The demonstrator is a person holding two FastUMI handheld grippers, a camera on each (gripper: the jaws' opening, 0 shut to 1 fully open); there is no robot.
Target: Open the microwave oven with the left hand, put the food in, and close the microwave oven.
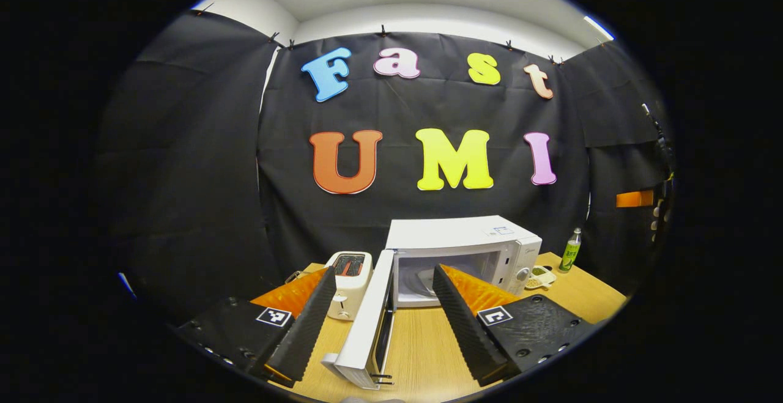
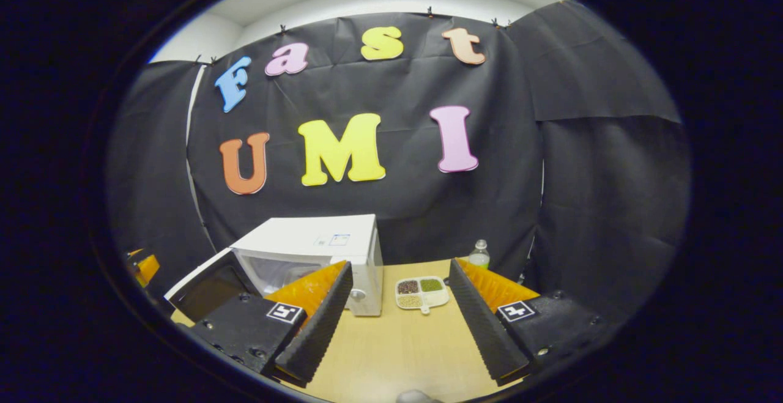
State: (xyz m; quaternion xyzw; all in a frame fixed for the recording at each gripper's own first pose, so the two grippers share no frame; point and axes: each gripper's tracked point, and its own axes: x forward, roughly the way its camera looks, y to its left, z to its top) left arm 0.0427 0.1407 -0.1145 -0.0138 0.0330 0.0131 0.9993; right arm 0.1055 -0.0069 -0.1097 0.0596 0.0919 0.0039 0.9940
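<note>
A white microwave oven [image 1: 465, 245] stands at the back of the wooden table, its door [image 1: 367, 329] swung wide open toward me; a glass turntable shows in the cavity. My left gripper [image 1: 382, 323] is open, its fingers on either side of the door's edge without pressing on it. In the right gripper view the microwave oven [image 2: 318, 253] sits left with its door [image 2: 205, 284] open. A small white divided dish of food [image 2: 421, 293] lies on the table just right of it. My right gripper [image 2: 397, 329] is open and holds nothing, short of the dish.
A white toaster [image 1: 348, 280] stands left of the microwave. A green bottle [image 1: 571, 250] stands at the table's back right, also seen as a bottle [image 2: 480, 255] behind the dish. The dish [image 1: 539, 277] sits beside the microwave's control panel. Black cloth walls the booth.
</note>
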